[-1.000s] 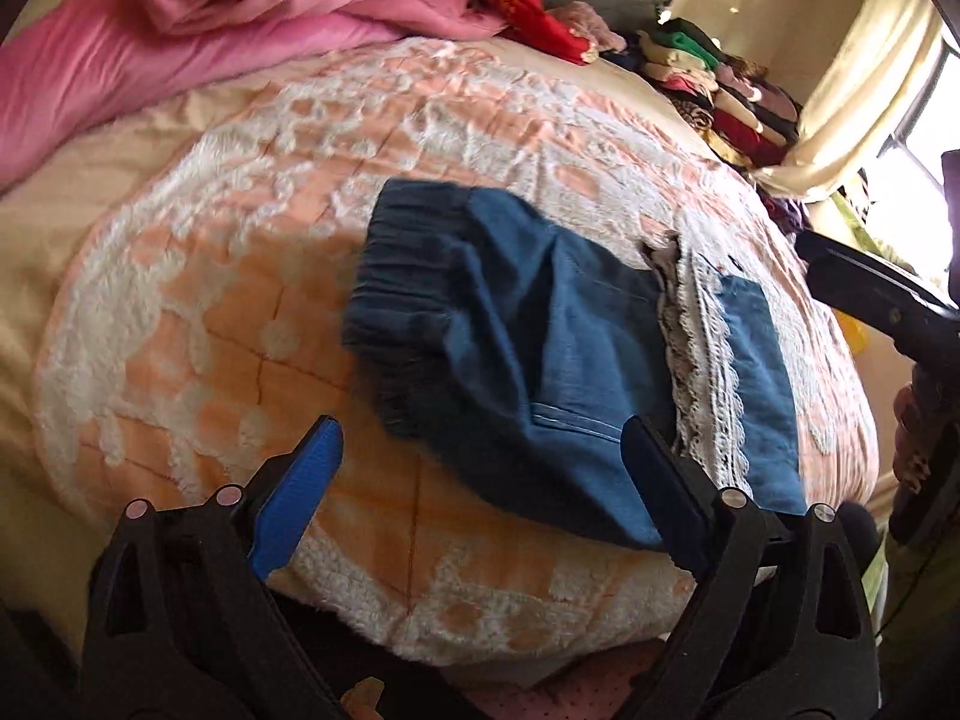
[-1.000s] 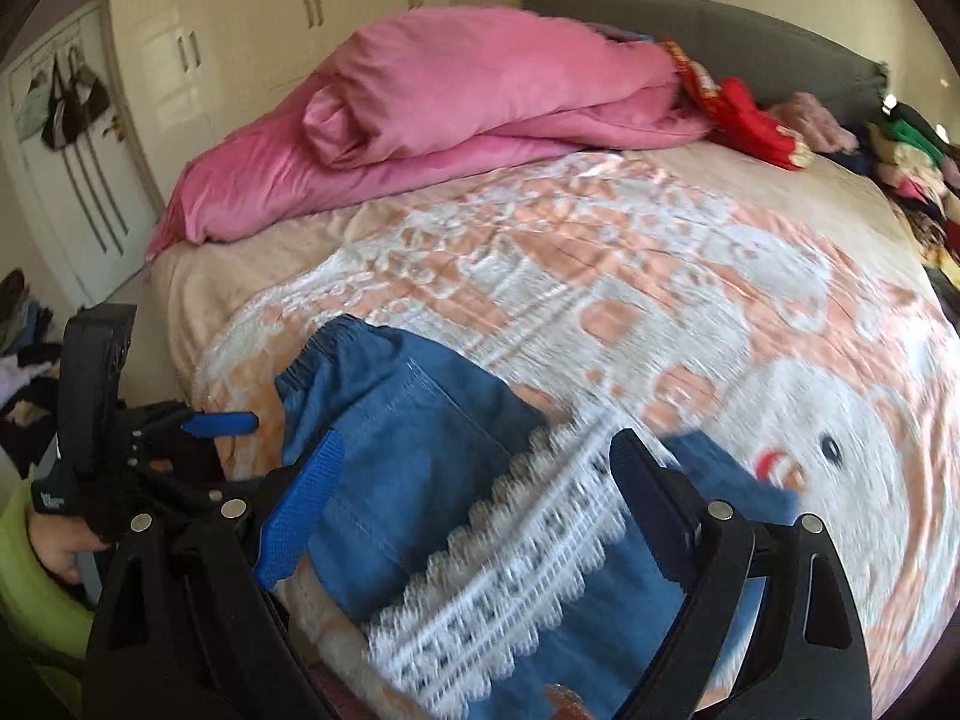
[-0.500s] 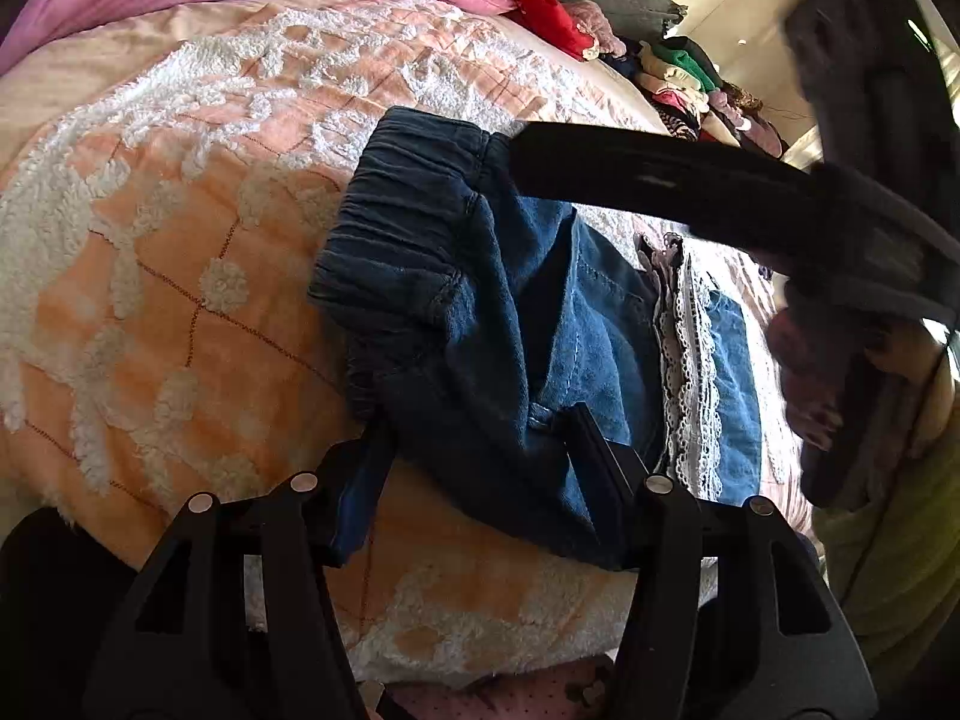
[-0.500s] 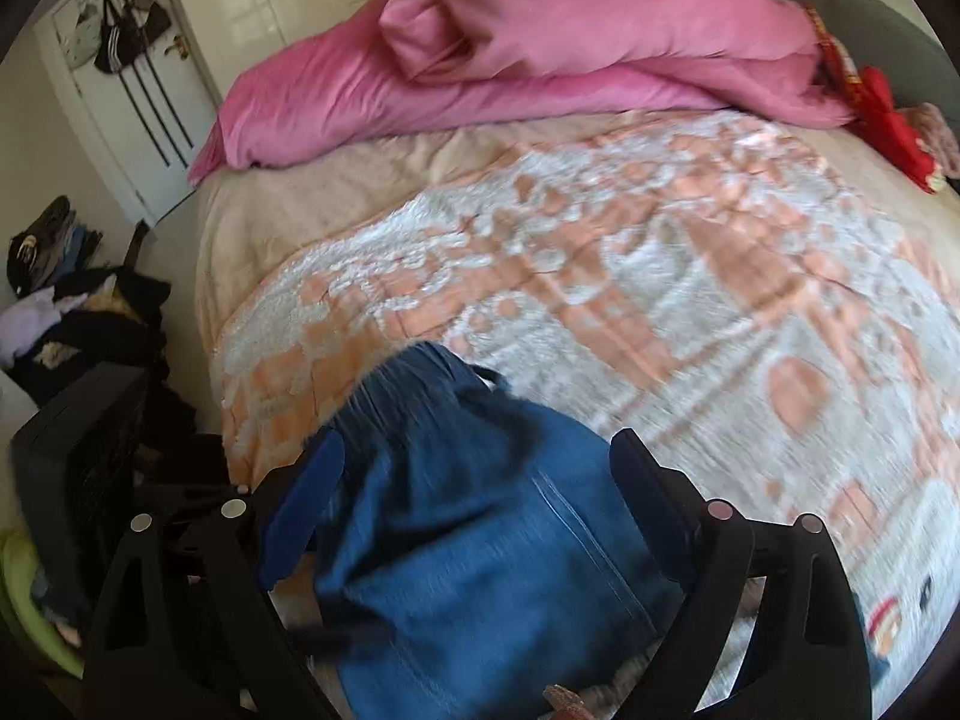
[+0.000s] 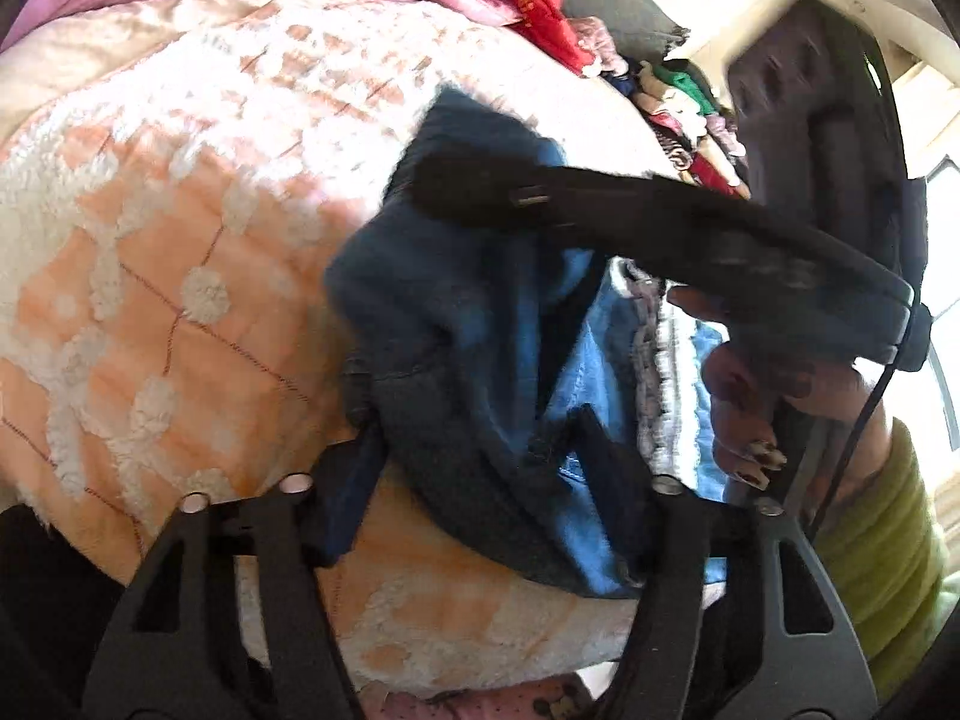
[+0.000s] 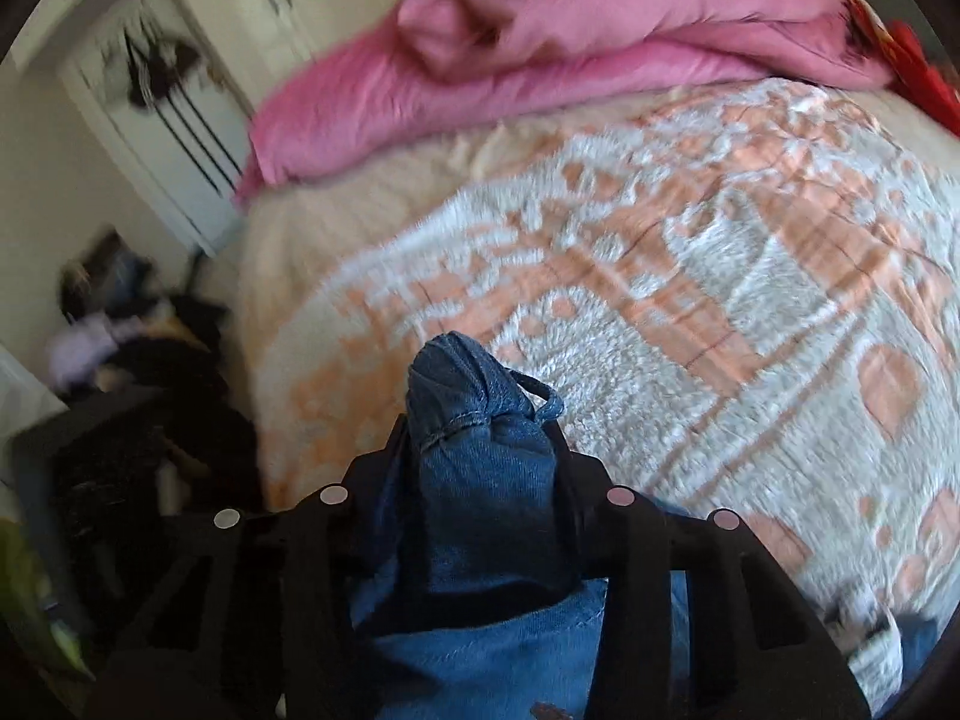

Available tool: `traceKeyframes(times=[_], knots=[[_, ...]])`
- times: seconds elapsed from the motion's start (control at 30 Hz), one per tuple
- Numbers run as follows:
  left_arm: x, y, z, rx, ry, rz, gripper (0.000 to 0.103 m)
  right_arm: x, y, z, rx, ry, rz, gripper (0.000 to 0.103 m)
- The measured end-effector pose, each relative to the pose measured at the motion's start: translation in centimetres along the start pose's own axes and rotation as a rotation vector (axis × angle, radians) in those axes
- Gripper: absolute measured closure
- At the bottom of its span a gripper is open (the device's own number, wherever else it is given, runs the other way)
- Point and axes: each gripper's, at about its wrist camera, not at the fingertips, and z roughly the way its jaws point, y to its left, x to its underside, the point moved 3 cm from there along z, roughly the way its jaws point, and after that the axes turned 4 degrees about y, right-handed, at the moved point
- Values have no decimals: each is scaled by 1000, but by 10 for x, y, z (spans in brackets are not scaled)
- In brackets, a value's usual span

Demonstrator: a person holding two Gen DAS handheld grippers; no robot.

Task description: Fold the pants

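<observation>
Since the earlier frames, both grippers have come in over the denim pants on the bed; the left gripper has just closed on the near waist edge and the right gripper on a bunched waistband corner. Judged so, the next fold can begin. Both point downward; beyond lies a pink duvet.

daylight from a window right of the left tool glares, motion blur smears both fisheye views, rims dark.
</observation>
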Motion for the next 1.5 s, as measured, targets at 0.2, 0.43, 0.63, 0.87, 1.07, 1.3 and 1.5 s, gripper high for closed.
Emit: traceKeyframes(times=[0.2, 0.43, 0.63, 0.87, 1.07, 1.3, 1.5], knots=[[-3, -40, -12, 83, -23, 66, 56, 21, -15, -77, -75, -142, 62, 63], [5, -100, -11, 138, -22, 182, 56, 60, -34, -142, -72, -256, 121, 60], [30, -144, 5, 243, 92, 328, 56, 114, -65, -183, 68, -334, 225, 23], [19, -134, -9, 124, -5, 350, 56, 185, -96, -200, 129, -368, 451, 16], [22, -124, 22, 53, 52, 354, 65, 191, -97, -169, 81, -290, 525, 6], [65, -144, 45, 81, 183, 439, 69, 166, -84, -147, 2, -261, 486, 65], [68, -138, 51, 88, 200, 430, 69, 183, -98, -155, 136, -249, 491, 66]])
